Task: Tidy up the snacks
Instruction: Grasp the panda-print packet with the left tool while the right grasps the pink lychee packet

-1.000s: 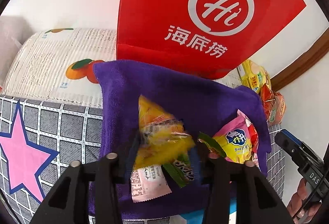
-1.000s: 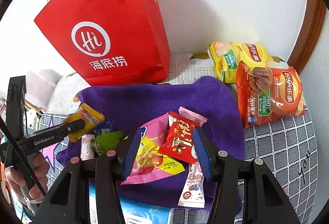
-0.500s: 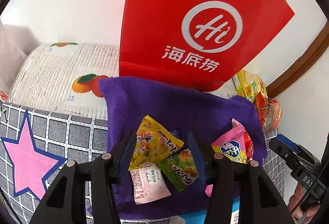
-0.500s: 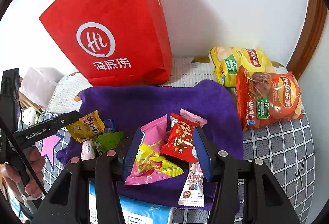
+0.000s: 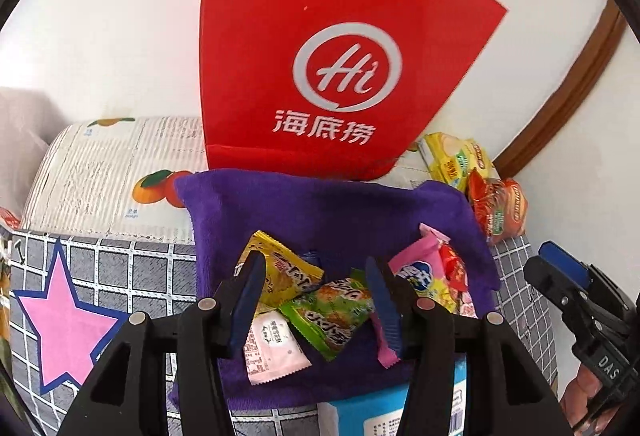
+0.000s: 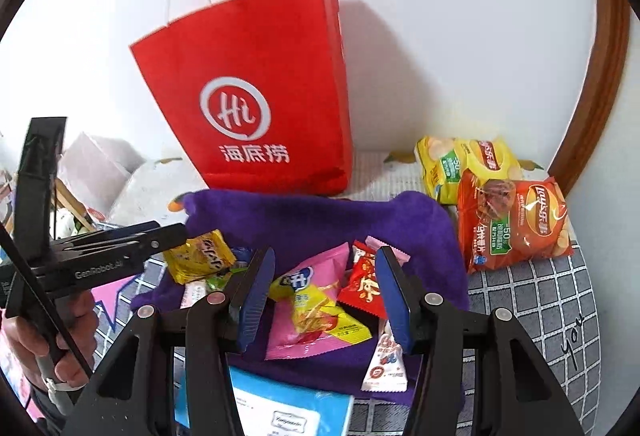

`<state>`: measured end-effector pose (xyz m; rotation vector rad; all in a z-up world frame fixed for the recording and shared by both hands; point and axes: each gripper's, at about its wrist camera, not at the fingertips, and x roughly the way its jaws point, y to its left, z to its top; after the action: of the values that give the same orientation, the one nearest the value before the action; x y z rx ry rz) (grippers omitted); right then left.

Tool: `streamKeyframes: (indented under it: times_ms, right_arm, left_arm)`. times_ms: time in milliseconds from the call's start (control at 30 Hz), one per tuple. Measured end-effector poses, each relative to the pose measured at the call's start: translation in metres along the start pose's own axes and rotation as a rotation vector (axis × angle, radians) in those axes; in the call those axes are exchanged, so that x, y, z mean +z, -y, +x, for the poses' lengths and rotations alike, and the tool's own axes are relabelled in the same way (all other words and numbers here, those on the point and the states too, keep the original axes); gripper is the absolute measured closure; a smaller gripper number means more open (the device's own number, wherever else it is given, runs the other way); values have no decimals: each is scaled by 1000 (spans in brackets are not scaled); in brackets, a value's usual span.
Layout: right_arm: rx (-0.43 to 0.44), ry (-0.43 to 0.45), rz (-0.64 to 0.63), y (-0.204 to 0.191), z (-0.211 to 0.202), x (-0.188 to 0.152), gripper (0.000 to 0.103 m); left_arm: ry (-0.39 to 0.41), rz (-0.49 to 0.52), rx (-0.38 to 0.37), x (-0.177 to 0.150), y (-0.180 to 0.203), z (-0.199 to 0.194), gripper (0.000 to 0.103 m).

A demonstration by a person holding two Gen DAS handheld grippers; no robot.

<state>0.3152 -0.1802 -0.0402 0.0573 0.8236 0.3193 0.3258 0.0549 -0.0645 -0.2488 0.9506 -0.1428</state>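
Several small snack packets lie on a purple cloth (image 5: 320,212) (image 6: 312,220). My left gripper (image 5: 313,261) hovers open above a yellow packet (image 5: 288,272), a green packet (image 5: 332,308) and a pale sachet (image 5: 272,348), touching none. My right gripper (image 6: 326,254) is open too, above a pink packet (image 6: 316,296) and a red packet (image 6: 364,284). A small white packet (image 6: 386,360) lies under its right finger. In the right wrist view the left gripper (image 6: 176,234) shows side-on beside the yellow packet (image 6: 200,256).
A red paper bag (image 5: 320,76) (image 6: 248,108) stands against the wall behind the cloth. A yellow chip bag (image 6: 460,160) and an orange chip bag (image 6: 516,220) lie at the right. A blue box (image 6: 280,408) pokes out under the cloth's near edge. A hand (image 6: 60,348) grips the left tool.
The left gripper let go of the yellow packet, which now lies on the purple cloth. Both grippers have lifted and drawn back from the packets; the right stays open.
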Motion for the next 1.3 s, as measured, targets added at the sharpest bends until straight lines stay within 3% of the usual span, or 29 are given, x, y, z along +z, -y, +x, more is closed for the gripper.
streamKeyframes:
  times_ms: [200,433,567,1033,1300]
  right_arm:
    - [2,-10,67,2,-20,-28,51]
    - [12,-74,107,-3,-41,-85,51]
    - [15,-97,83,-14,-48,-118,51]
    - [220,-304,12,-81,-14,-234,51]
    - [304,-300,3,-98,-17,-258,31]
  left_arm:
    - [29,34,-41,-3,9,-22,53]
    - [64,85,-50,-15,29,-51,53]
    - [27,120,-55,-36,34,-59,53]
    - [36,103,38,-102,-12,-107,49]
    - [16,108,44,-127,-22,-110,49]
